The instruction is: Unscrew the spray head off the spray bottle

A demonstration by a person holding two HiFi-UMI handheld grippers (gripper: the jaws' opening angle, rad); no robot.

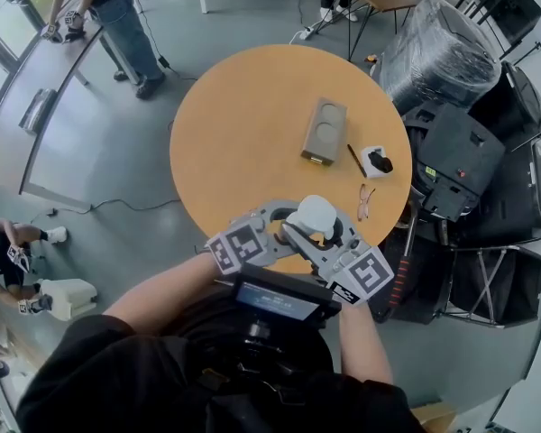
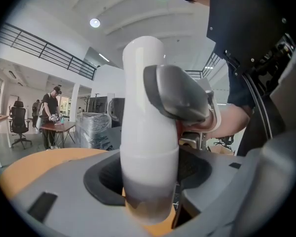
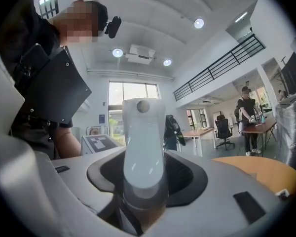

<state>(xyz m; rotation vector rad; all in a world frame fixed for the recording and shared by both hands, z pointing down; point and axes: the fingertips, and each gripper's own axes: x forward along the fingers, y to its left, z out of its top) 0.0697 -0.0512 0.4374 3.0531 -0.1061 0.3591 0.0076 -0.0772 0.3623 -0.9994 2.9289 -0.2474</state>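
Spray bottle [image 1: 316, 213] is upright at the near edge of the round orange table [image 1: 243, 133], right in front of the person, caught between both grippers. Left gripper [image 2: 150, 177] comes in from the person's left and is clamped on the bottle's lower body: pads press on both sides of the white wall, and the bottle fills the gap. Right gripper [image 3: 145, 181] comes in from the other side and sits higher, closed on the spray head [image 3: 143, 127]. The head stands straight up between its jaws, nozzle hole facing the camera, pads bearing on its lower part. In the left gripper view, one grey finger [image 2: 180, 93] of the right gripper wraps the upper part of the bottle, above the left jaws. Head is seated on the bottle. Can't tell whether the base rests on the tabletop or hangs just over it; orange surface shows right beneath it. Rest of the table, well apart from the bottle: tan block [image 1: 325, 132] with two round recesses near the middle, dark pen [image 1: 356, 160] just right of it, small white-and-black item [image 1: 376, 161] beside the pen, glasses [image 1: 366, 200] near the right edge. Plastic-wrapped chair [image 1: 437, 57] stands off the table's far right. Another person [image 1: 117, 7] stands at a bench far left.
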